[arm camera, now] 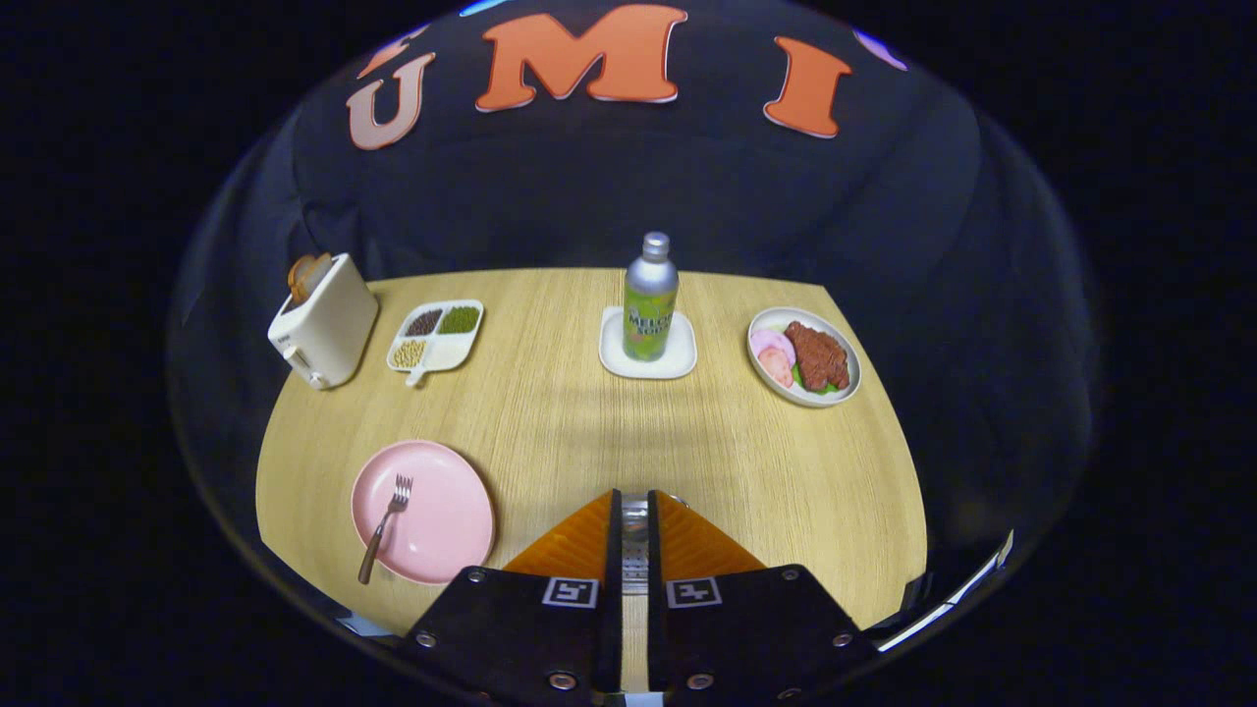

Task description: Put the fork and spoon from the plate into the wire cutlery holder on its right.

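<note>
The round pink plate (pixel 423 512) is the landmark, on the wooden table (pixel 589 432). On it lies a metal fork with a brown handle (pixel 385 528), tines pointing away, handle end overhanging the plate's near rim. It looks light, stiff and slippery; I judge the overhanging handle the best place to pinch. The gripper (pixel 635 520) sits to the plate's right, fingers nearly closed, with something metallic, thin and hard to make out in the narrow gap, possibly the spoon. I cannot tell if both fingers press it. No wire holder is discernible right of the plate.
</note>
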Action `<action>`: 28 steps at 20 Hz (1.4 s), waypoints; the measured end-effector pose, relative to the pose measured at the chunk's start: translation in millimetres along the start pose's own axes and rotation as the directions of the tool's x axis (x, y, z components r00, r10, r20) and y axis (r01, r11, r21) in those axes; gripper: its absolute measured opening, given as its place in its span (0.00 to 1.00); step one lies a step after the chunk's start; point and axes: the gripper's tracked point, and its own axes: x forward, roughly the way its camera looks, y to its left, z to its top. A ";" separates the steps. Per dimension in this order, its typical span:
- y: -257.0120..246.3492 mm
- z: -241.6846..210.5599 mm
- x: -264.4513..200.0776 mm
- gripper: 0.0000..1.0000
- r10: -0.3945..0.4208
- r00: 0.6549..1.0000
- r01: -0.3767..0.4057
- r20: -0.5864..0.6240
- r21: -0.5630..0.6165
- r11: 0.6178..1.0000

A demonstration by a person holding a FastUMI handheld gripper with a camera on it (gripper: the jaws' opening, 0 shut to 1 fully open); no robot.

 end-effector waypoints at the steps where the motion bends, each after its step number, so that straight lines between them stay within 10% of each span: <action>1: 4.6 8.5 -7.2 0.11 -0.001 0.999 0.001 0.053 0.009 1.000; 8: 49.3 69.9 -54.9 0.15 0.016 0.920 -0.037 0.392 0.046 0.998; 15: 92.3 101.9 -86.8 0.51 -0.018 0.839 -0.025 0.543 0.072 0.997; 21: 149.5 91.0 -76.8 0.92 0.010 0.848 -0.044 0.530 0.052 0.998; 28: 229.7 21.2 -23.5 0.96 0.106 0.944 -0.115 0.312 0.010 0.993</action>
